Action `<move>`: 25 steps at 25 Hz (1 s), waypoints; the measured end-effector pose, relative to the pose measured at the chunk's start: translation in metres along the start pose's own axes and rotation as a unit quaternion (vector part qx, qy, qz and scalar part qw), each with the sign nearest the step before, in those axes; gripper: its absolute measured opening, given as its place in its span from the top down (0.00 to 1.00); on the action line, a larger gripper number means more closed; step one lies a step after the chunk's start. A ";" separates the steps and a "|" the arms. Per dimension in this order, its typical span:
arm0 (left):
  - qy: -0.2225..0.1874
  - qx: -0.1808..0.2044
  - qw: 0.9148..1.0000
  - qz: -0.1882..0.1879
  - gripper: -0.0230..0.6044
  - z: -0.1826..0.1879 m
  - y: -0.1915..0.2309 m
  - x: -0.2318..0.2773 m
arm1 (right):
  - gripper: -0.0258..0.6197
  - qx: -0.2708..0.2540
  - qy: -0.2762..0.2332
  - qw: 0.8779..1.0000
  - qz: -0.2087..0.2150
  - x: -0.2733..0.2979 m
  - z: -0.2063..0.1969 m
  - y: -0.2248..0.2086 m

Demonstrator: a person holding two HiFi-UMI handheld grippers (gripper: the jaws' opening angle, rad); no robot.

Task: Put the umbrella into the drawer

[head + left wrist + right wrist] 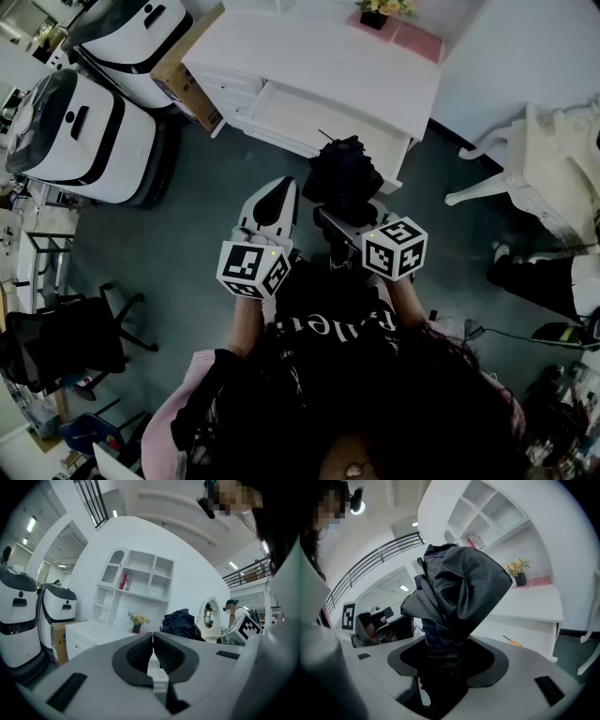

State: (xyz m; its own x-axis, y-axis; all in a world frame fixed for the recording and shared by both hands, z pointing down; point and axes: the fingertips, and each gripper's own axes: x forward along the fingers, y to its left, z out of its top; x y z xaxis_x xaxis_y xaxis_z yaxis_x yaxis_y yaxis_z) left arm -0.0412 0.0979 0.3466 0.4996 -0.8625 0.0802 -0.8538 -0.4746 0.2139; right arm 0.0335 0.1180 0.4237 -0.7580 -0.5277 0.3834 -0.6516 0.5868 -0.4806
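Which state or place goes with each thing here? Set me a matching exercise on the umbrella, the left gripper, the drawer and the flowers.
Things:
1. umbrella
2. left gripper
3. drawer
4. flowers

States and places:
A. pulled open
B. jaws shut, nothing between them
C. on top of the desk
D. clamped in the right gripper

Pairs: 1-D; 2-B; 3-A; 4-C
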 end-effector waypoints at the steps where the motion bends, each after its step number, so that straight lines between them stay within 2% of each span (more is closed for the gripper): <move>1: 0.000 0.000 1.000 -0.001 0.94 0.000 0.001 0.000 | 0.53 0.000 0.000 1.000 -0.001 0.001 0.000 0.000; 8: -0.001 -0.002 1.000 -0.008 0.94 0.000 0.007 -0.001 | 0.53 0.006 -0.004 1.000 -0.007 0.006 -0.002 0.001; 15: 0.000 0.001 1.000 -0.023 0.94 0.003 0.029 -0.019 | 0.53 0.035 -0.020 0.999 -0.008 0.027 -0.003 0.023; 25: 0.017 0.004 0.999 -0.042 0.94 -0.006 0.059 -0.048 | 0.53 0.048 -0.026 0.998 -0.024 0.050 -0.021 0.050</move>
State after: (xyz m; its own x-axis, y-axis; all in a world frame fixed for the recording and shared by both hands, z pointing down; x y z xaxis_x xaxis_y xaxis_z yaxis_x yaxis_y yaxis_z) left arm -0.1142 0.1121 0.3608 0.5734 -0.8137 0.0954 -0.8101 -0.5458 0.2141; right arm -0.0372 0.1339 0.4353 -0.7212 -0.5868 0.3681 -0.6802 0.4993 -0.5366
